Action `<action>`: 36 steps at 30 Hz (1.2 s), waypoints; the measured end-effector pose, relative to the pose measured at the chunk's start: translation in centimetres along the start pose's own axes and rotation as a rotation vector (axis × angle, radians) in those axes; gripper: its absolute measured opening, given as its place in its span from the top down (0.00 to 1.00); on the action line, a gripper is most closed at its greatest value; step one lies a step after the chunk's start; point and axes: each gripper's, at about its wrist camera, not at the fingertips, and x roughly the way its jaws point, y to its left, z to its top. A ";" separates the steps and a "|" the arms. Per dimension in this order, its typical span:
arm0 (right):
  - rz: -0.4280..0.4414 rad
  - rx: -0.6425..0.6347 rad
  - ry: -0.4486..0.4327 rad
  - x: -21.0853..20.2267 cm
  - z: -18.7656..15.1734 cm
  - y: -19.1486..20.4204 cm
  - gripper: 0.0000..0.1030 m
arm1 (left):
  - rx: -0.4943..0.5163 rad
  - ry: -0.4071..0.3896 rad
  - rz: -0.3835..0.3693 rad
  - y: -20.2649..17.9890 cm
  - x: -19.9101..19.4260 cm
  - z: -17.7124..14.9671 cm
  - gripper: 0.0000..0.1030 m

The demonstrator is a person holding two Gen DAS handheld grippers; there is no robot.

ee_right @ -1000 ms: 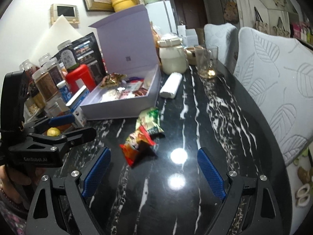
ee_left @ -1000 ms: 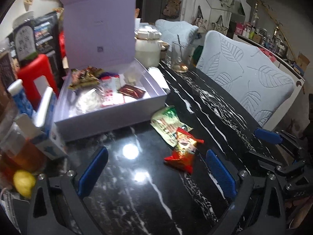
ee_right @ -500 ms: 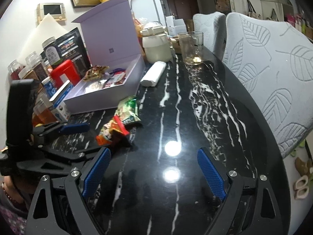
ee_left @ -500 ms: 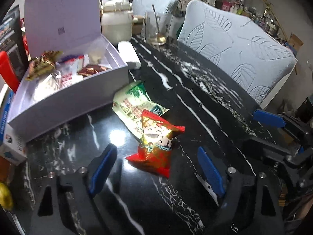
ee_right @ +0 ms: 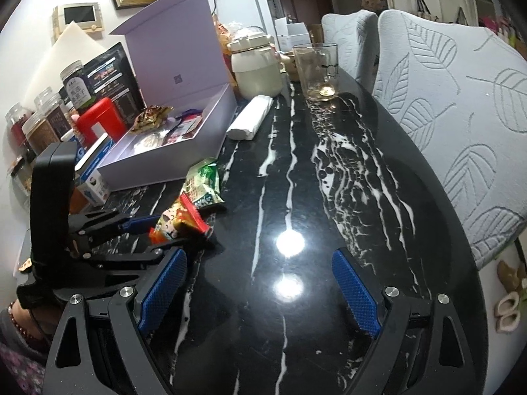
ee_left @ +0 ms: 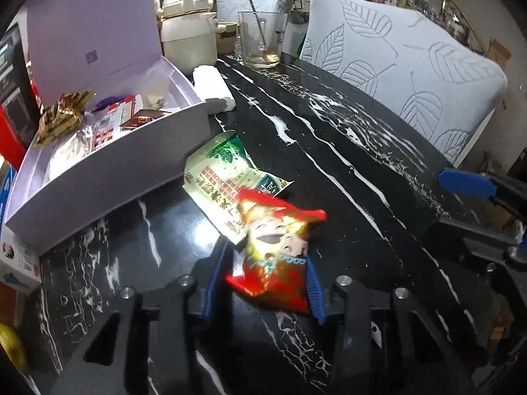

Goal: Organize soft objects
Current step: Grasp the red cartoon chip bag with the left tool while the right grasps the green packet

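Note:
A red snack packet (ee_left: 276, 256) with a cartoon face sits between the blue pads of my left gripper (ee_left: 263, 283), which is shut on it, low over the black marble table (ee_left: 346, 171). It also shows in the right wrist view (ee_right: 178, 222), held by the left gripper (ee_right: 154, 230). A green-and-white snack packet (ee_left: 227, 177) lies flat just beyond it (ee_right: 204, 186). An open lilac box (ee_left: 108, 171) with several packets inside stands to the left (ee_right: 184, 151). My right gripper (ee_right: 260, 293) is open and empty over the table's middle.
A white roll (ee_left: 214, 89), a cream jar (ee_left: 187, 33) and a glass with a spoon (ee_left: 262, 39) stand behind the box. Jars and a red tin (ee_right: 98, 121) line the left wall. Grey leaf-pattern chairs (ee_right: 461, 105) flank the right edge.
My left gripper moved forward to the red packet and closed on it. My right gripper stayed open and drifted slightly.

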 end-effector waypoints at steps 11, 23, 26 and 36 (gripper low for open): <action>0.038 -0.042 0.047 2.8 1.0 2.2 0.11 | -0.152 -0.031 0.051 4.7 -3.8 -1.2 0.61; 0.060 -0.152 0.111 8.2 3.9 6.0 0.11 | -0.273 0.003 0.062 8.9 -4.0 -3.6 0.61; 0.058 -0.173 0.123 9.6 4.7 6.6 0.11 | -0.308 -0.001 0.073 9.7 -4.0 -3.9 0.61; 0.049 -0.155 0.143 12.3 5.9 7.8 0.36 | -0.307 -0.008 0.083 10.1 -3.9 -3.9 0.61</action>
